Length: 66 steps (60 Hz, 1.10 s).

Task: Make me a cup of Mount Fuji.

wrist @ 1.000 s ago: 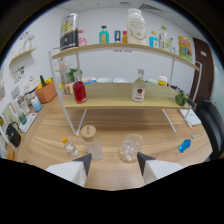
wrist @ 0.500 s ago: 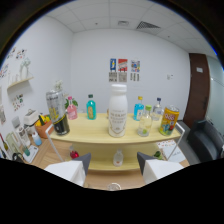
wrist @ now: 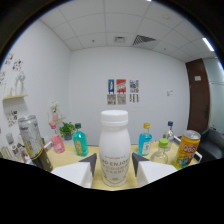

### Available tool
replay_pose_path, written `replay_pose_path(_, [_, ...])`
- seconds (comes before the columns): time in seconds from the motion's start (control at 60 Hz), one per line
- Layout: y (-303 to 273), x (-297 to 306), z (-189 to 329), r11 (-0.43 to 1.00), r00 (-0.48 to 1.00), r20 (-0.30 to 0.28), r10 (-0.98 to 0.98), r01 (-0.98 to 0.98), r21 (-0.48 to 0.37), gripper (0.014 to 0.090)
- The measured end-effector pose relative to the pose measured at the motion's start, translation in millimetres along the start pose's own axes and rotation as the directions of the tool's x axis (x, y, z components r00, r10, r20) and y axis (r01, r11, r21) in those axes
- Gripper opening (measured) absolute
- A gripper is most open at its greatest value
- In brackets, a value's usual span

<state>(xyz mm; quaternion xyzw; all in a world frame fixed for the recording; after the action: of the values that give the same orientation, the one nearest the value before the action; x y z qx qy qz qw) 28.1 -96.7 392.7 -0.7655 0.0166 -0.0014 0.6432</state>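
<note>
White bottle (wrist: 114,150) stands between open claw (wrist: 113,169) fingers; two blue bottles (wrist: 80,143) behind.

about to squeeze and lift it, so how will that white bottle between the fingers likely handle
The white bottle looks like smooth rigid plastic, so it may slip some under the hand-held gripper. It is tall and upright with its cap on, so a sideways nudge could tip it. It stands between the open fingers, probably weighty if full.

— What's on the shelf (wrist: 95,150) ahead of my tongs (wrist: 114,169)?
— A white bottle (wrist: 114,147) standing between their fingers, with gaps; beside it blue bottles (wrist: 80,143), a pink one (wrist: 58,143), cans (wrist: 186,148).
</note>
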Motion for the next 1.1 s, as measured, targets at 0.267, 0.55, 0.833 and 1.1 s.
replay_pose_path(0.267, [-2,1,4,1.0,1.0,-0.009,0.022,-0.022,-0.014,0.0487])
replay_pose_path(0.55, [-31,6,-43,0.997,0.998,0.025,0.056,-0.057,0.049,0.0475])
replay_pose_path(0.833, [45,49,-98,0.998,0.998,-0.005,0.059,-0.059,0.016,0.0473])
replay_pose_path(1.1, [215,91,-95,0.979,0.991,-0.08,0.105,-0.117,-0.167,0.0472])
